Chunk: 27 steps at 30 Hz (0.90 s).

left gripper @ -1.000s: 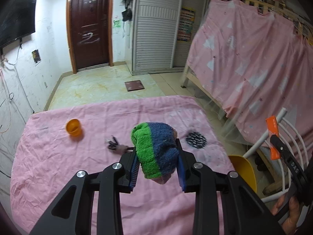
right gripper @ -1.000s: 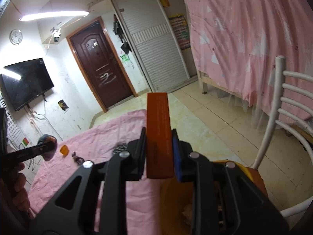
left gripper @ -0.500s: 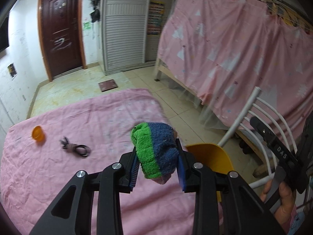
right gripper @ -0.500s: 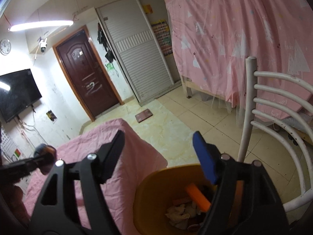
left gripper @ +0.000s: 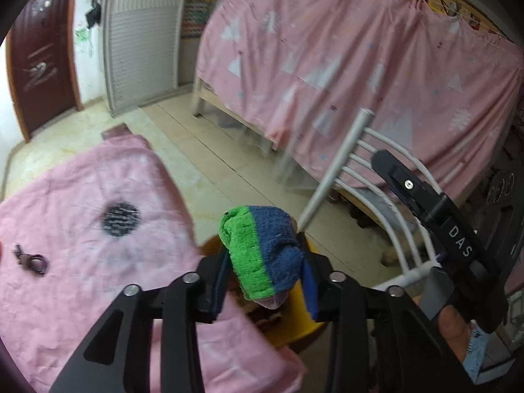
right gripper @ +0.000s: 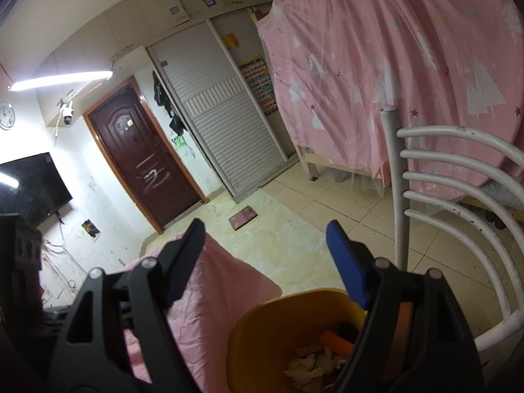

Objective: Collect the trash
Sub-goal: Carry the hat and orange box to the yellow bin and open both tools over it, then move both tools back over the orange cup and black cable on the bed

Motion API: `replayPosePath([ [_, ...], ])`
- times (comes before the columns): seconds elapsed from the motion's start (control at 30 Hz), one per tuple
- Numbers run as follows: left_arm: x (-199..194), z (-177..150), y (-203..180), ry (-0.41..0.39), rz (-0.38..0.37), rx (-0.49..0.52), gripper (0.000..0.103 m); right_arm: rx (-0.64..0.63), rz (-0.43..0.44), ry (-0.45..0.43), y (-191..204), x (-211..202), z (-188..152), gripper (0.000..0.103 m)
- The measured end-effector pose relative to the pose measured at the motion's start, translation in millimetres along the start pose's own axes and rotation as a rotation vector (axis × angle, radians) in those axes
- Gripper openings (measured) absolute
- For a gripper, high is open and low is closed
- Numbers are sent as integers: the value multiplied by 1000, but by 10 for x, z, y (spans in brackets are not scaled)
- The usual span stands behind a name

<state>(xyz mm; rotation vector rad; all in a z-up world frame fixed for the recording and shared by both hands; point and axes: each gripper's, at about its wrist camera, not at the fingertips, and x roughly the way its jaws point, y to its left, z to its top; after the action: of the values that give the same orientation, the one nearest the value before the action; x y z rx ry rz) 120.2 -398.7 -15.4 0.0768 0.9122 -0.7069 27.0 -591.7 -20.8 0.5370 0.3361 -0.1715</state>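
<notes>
Left tongs [left gripper: 265, 290] looser, over bin [left gripper: 296, 327]

The rolled cloth [left gripper: 262, 249] is half bright green, half dark blue, while the bin [right gripper: 262, 330] is yellow-orange, holding an orange piece [right gripper: 337, 342] among pale scraps. The table [left gripper: 82, 196] wears a plain pink sheet, and the curtain [left gripper: 344, 65] is pink too (scattered with white triangles and trees). Each hand-held gripper [right gripper: 265, 262] is black with blue pads; the chair [right gripper: 458, 196] is white, the door [right gripper: 144, 167] dark brown.
</notes>
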Motion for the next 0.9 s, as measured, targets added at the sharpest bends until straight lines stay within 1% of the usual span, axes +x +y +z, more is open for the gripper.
replayPosePath([
  [0.03,28,3,-19,4,-6,1,46,8,0,-4,-34,-7,10,73],
  [0.07,49,-2,-46,6,-7,2,54,12,-1,-5,-43,-6,16,73],
  [0.1,55,-11,-66,3,-5,3,58,15,-1,-5,-55,-3,18,73],
  [0.17,66,-20,-72,5,-8,5,61,16,1,-4,-61,1,18,74],
  [0.27,60,-33,-35,8,5,-1,62,11,3,-1,-31,14,16,77],
  [0.63,-121,3,301,-21,46,-46,64,-62,20,33,285,123,-81,79],
  [0.77,-246,-15,508,-47,82,-56,68,-84,21,48,383,169,-136,79],
  [0.9,-321,-35,806,-52,125,-91,69,-124,29,84,554,281,-237,79],
])
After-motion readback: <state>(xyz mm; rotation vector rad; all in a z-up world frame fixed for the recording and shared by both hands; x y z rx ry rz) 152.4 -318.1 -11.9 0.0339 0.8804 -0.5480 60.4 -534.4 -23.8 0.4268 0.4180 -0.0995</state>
